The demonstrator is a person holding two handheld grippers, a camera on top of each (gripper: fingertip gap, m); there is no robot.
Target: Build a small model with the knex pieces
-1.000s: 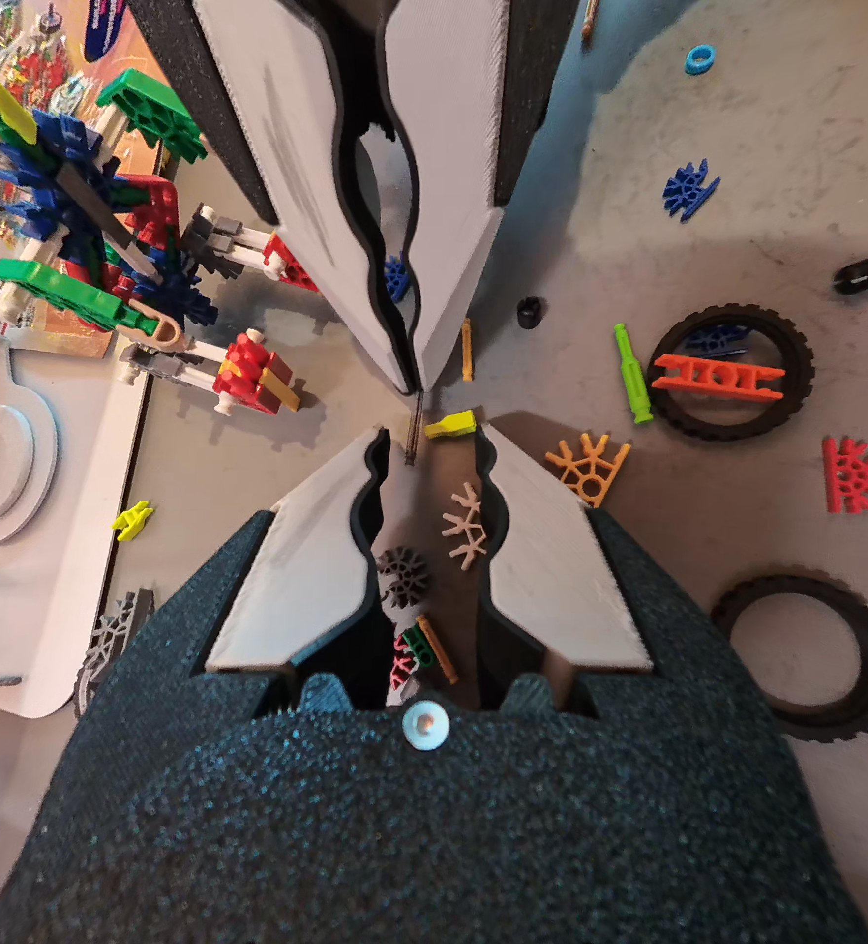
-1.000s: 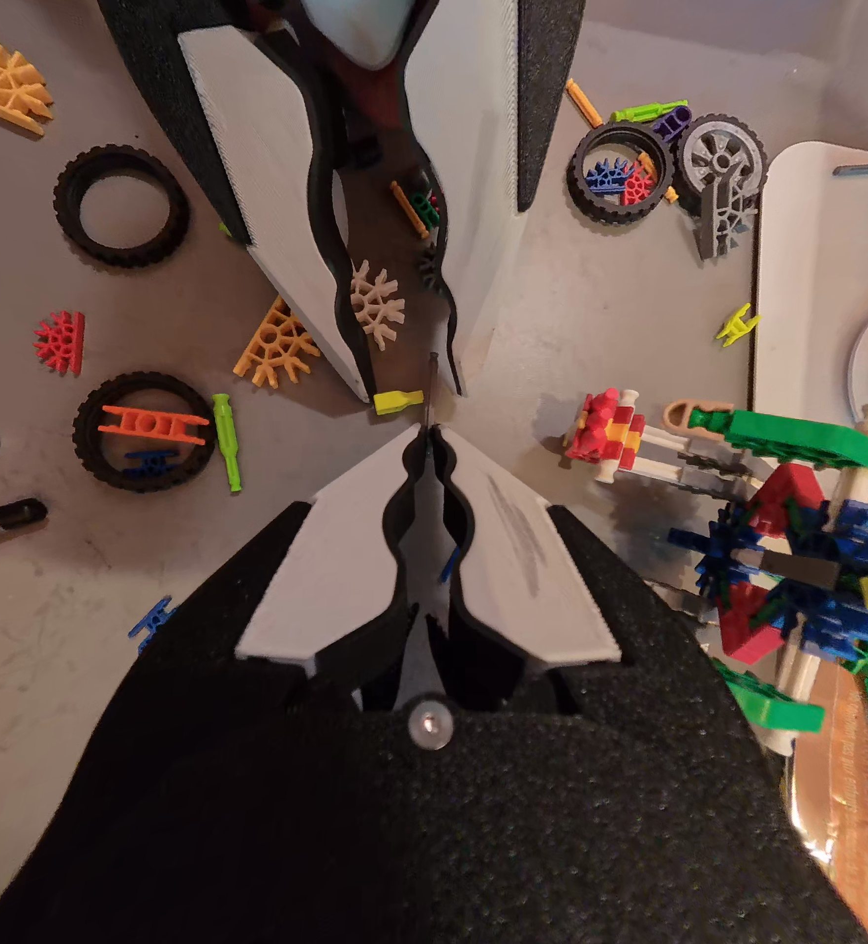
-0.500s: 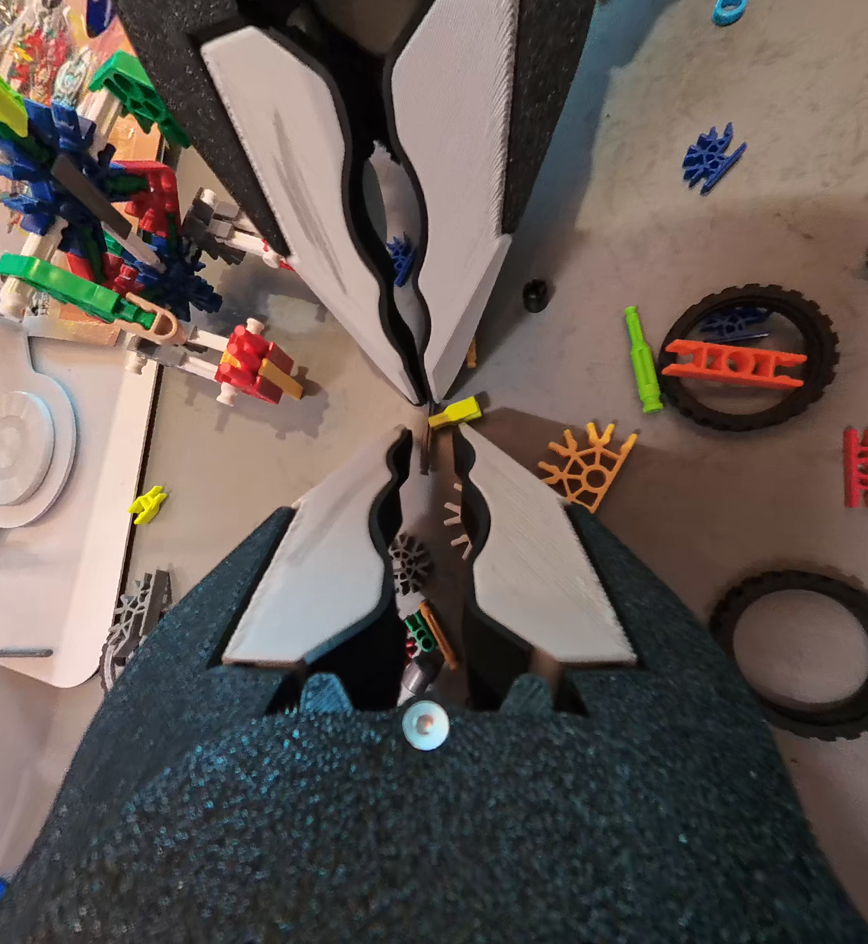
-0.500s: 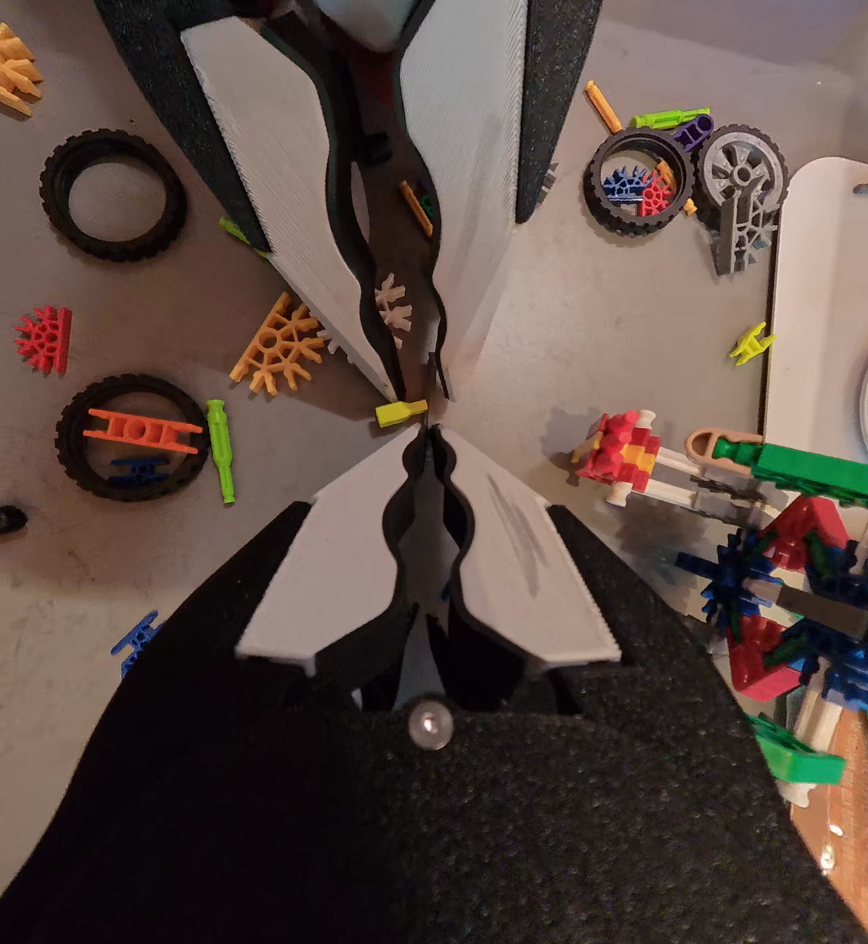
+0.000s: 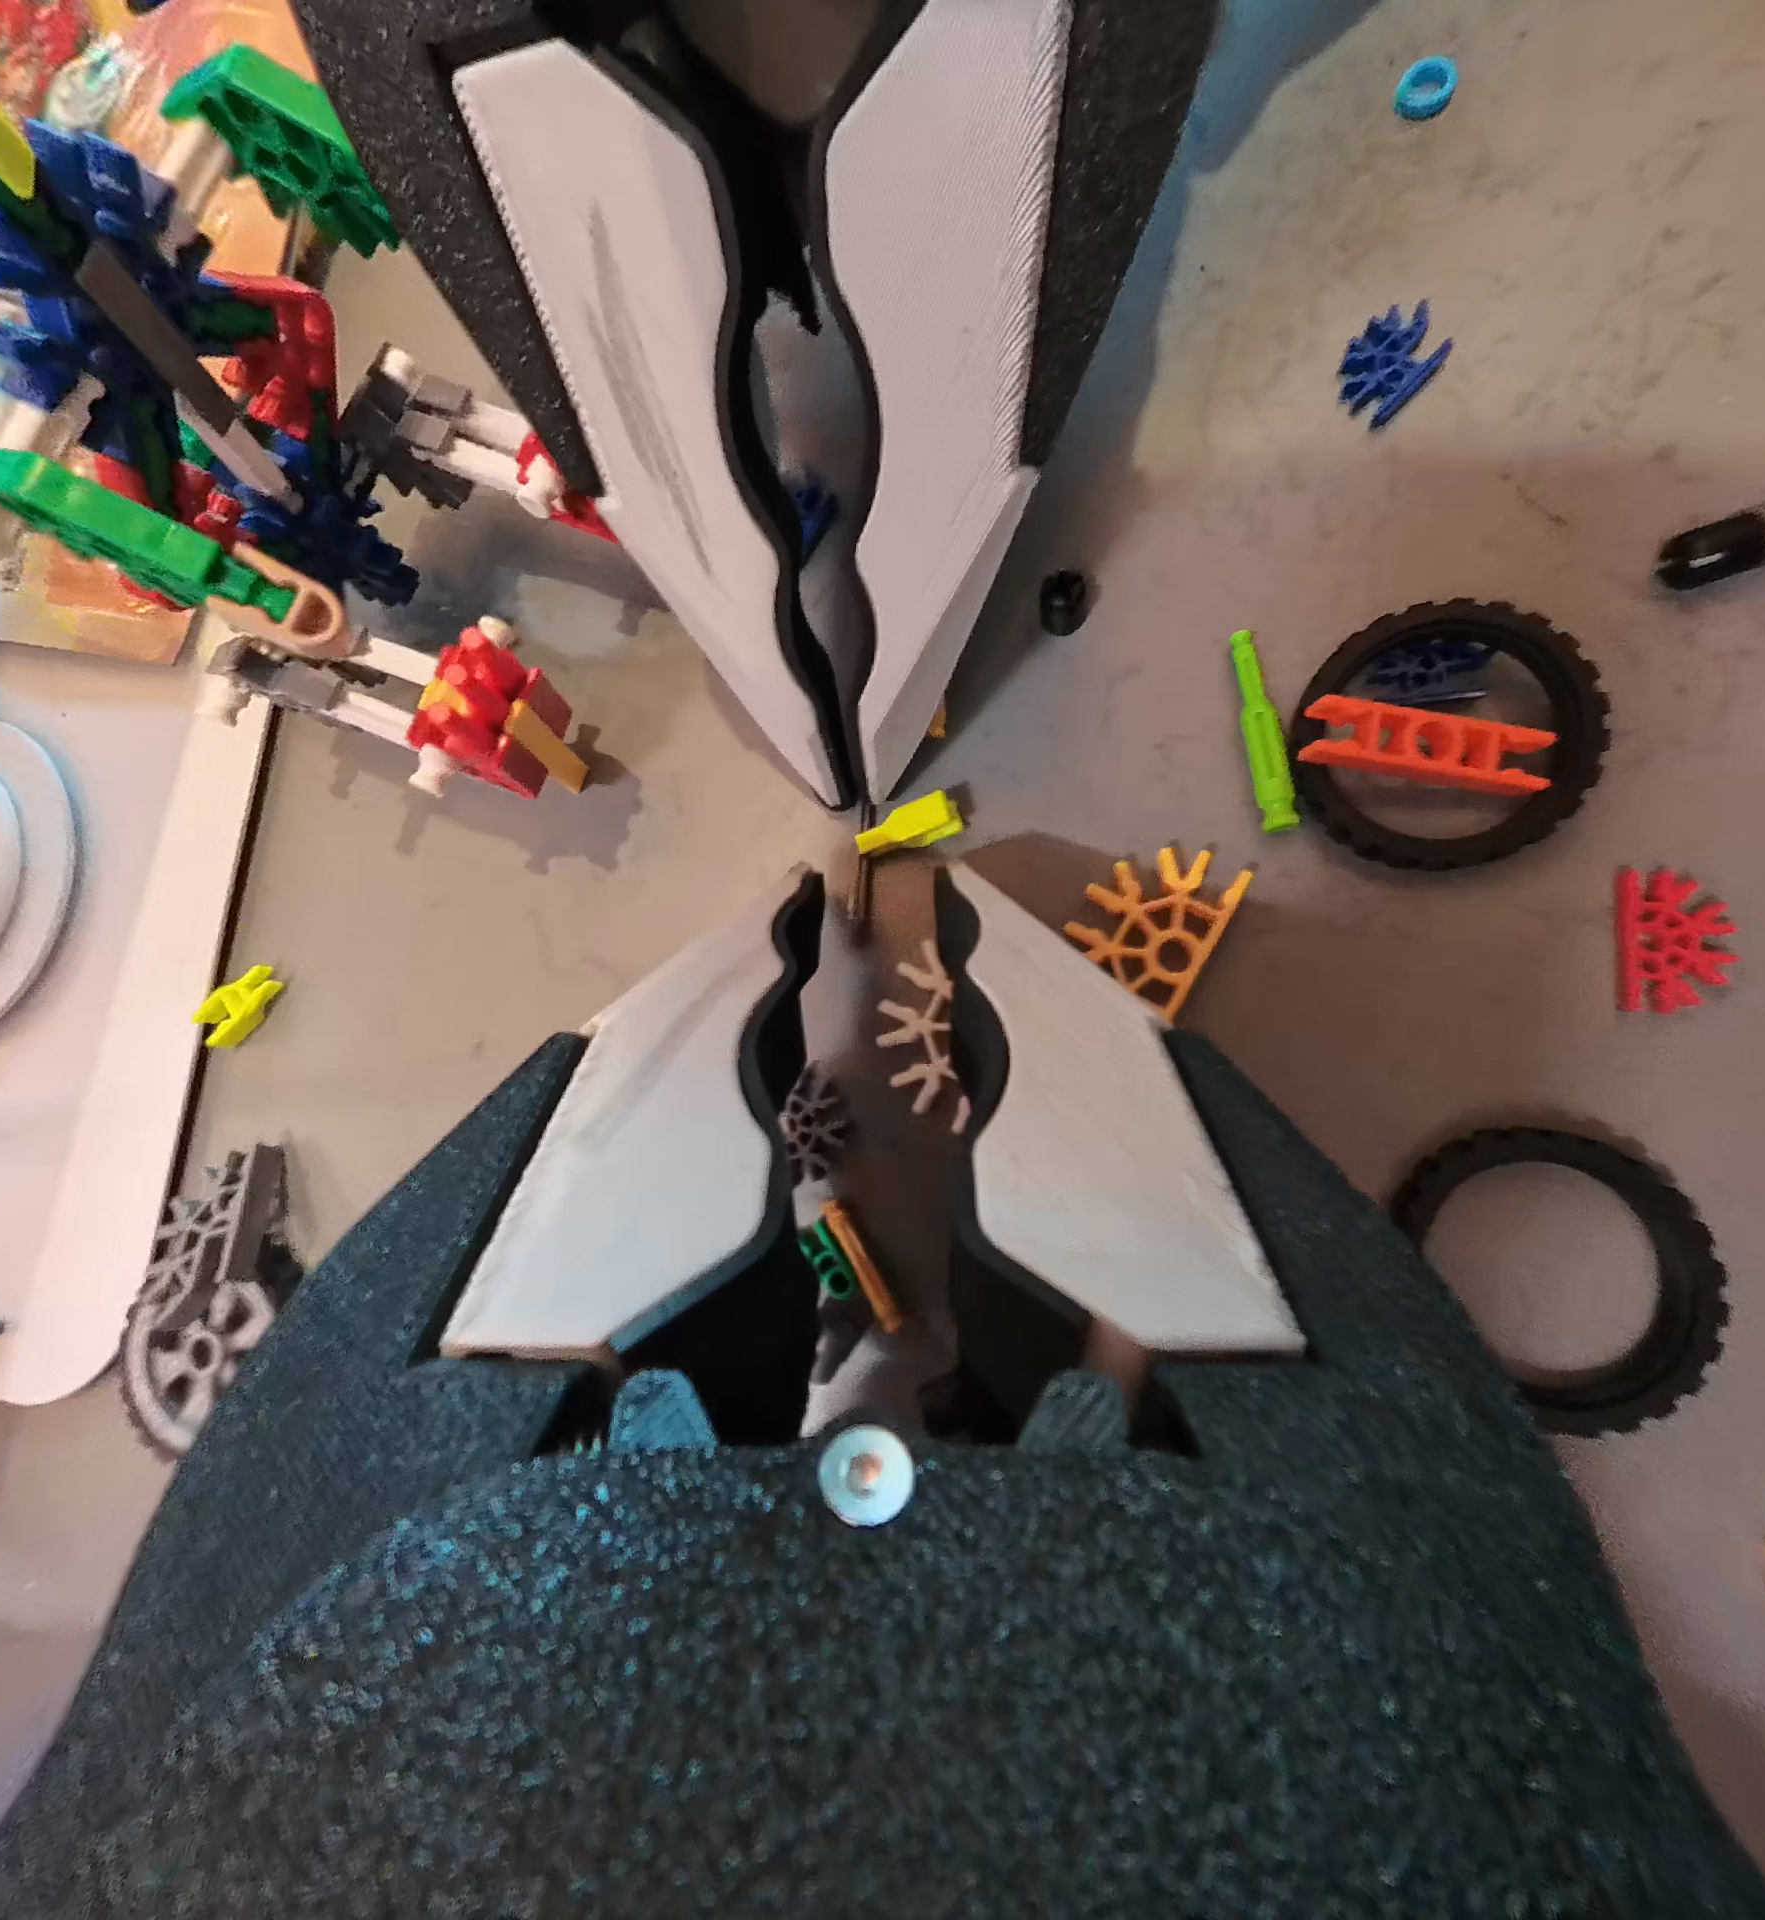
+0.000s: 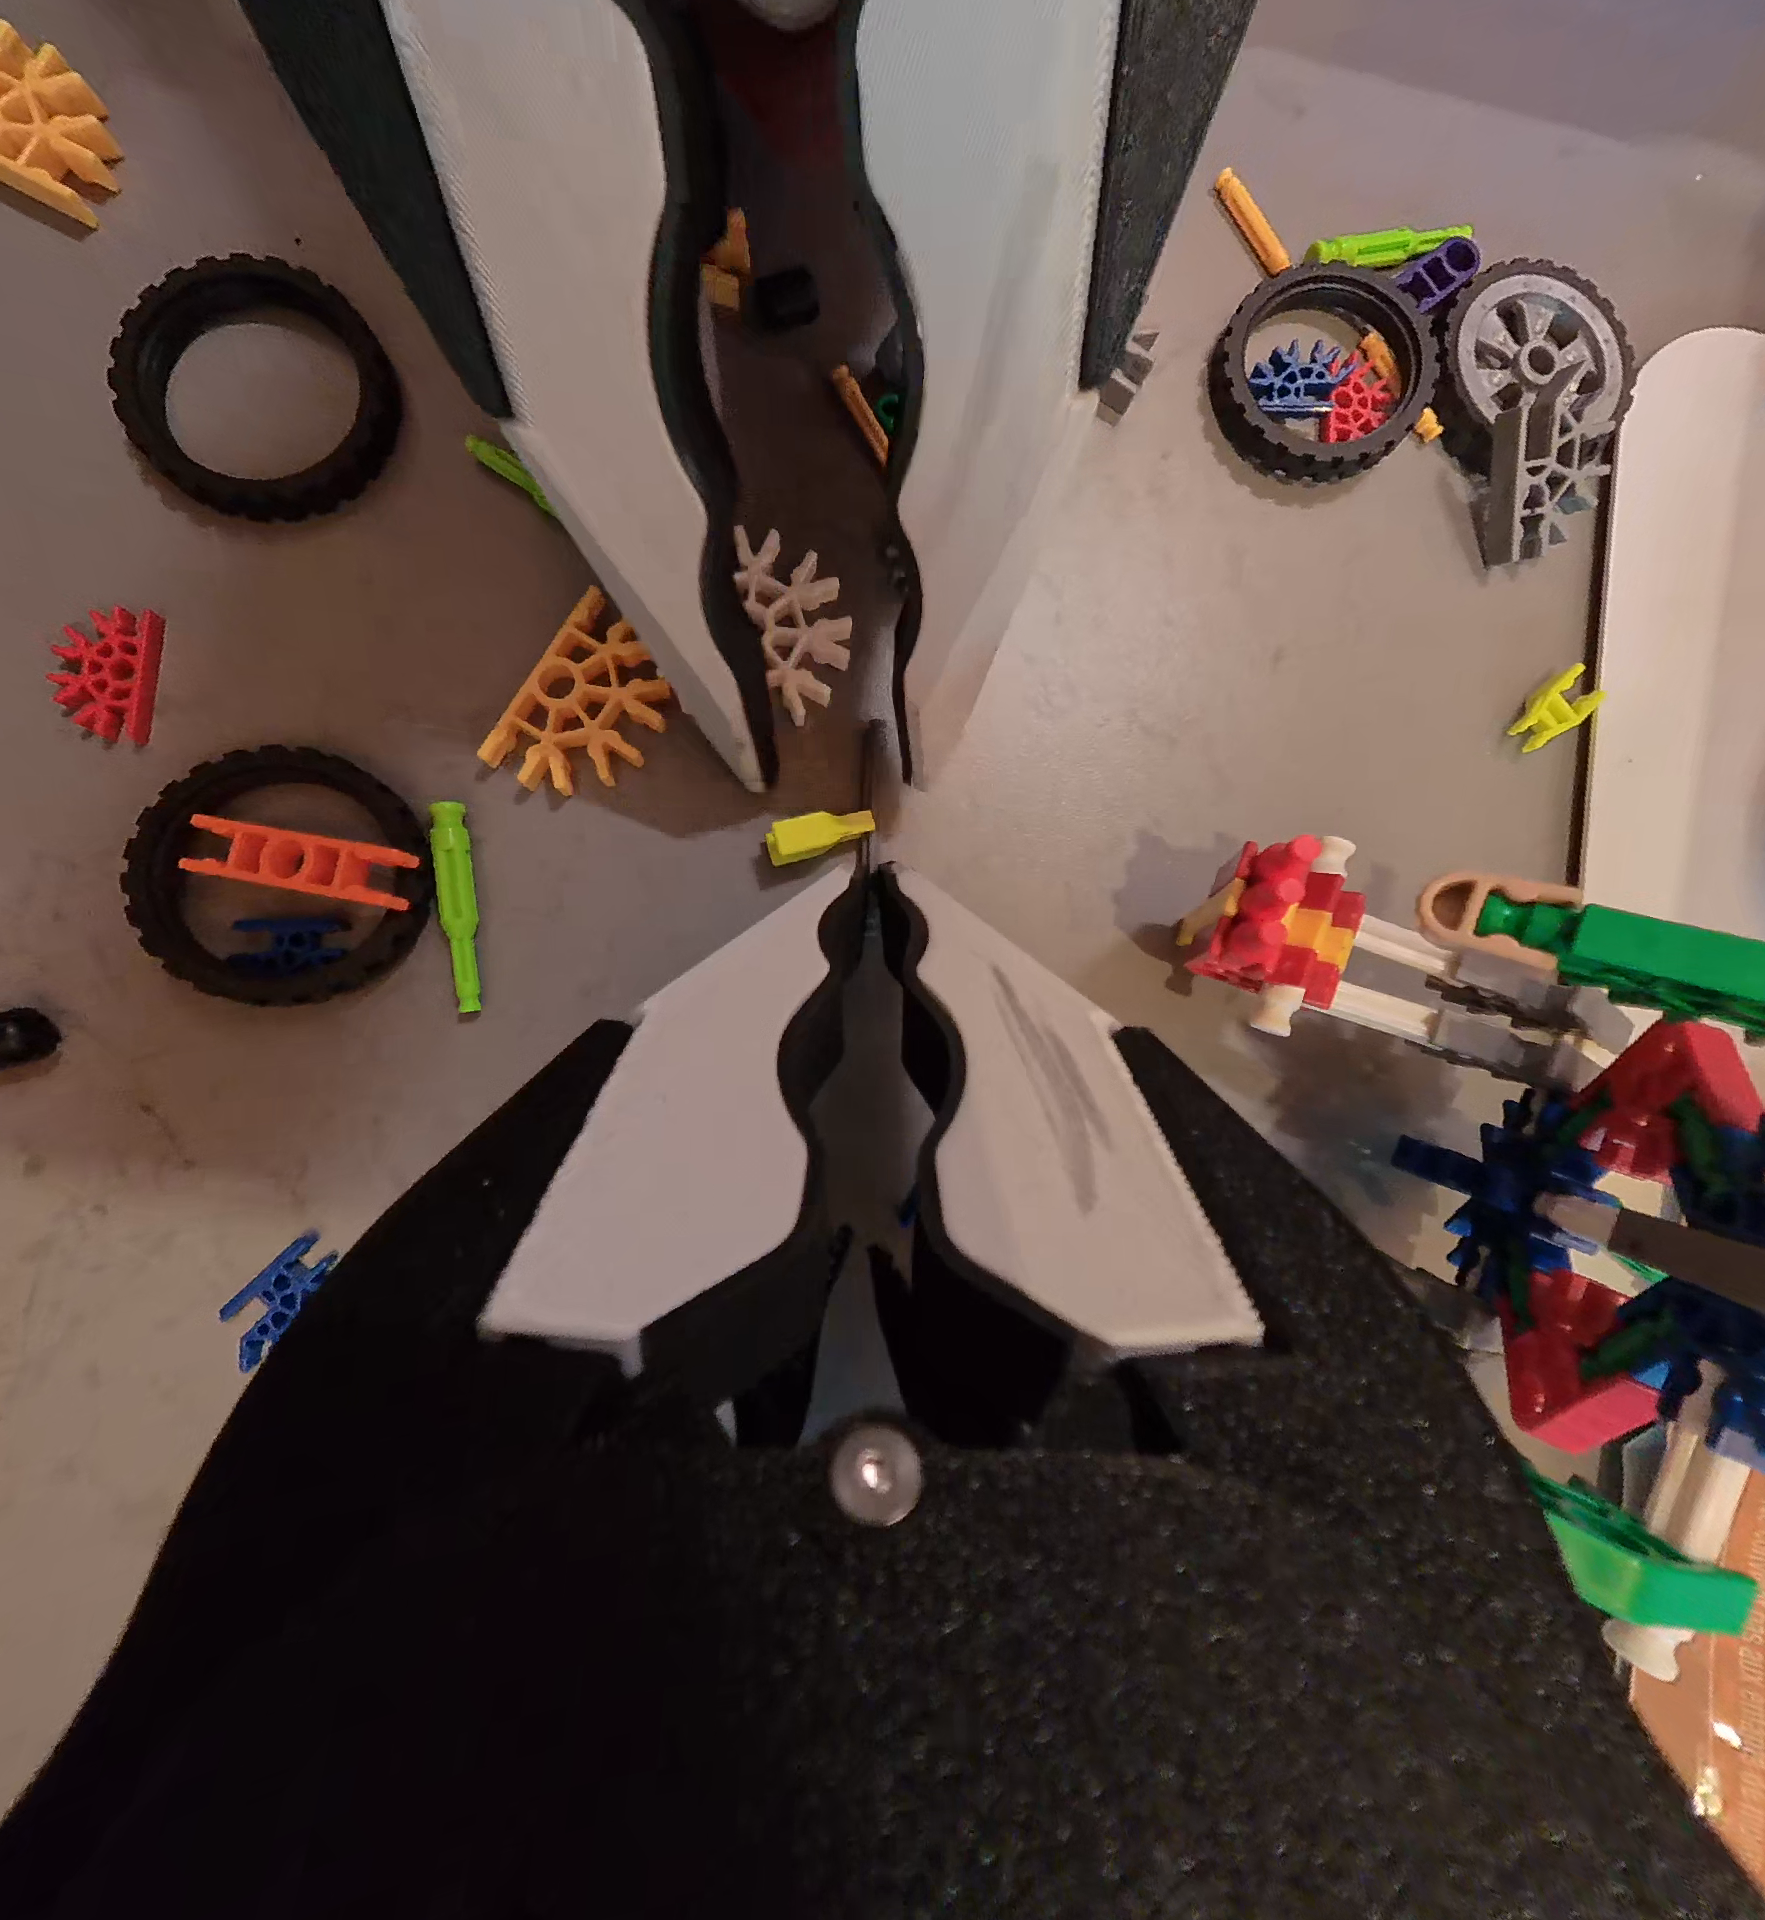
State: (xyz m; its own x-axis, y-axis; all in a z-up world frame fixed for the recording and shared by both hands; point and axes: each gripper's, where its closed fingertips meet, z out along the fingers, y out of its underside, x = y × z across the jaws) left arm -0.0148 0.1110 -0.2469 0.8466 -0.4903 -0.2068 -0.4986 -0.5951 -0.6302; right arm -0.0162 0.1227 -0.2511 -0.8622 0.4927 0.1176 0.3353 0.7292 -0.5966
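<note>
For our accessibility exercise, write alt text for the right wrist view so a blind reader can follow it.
The right gripper, jaws shut on a thin dark rod, meets the open left gripper tip to tip just above a yellow connector on a grey table. Tyres, loose coloured construction pieces and a multicoloured model surround them.

tyres (image 6: 254,387) 4 (2 hold parts) | grey wheel (image 6: 1538,358) 1 | orange fans (image 6: 574,694) 2 | red fan (image 6: 111,675) 1 | lime rods (image 6: 456,902) 3 | orange ladder (image 6: 298,860) 1 | yellow clip (image 6: 1551,709) 1, right | yellow rod (image 6: 818,834) 1, centre | grippers 2
</note>
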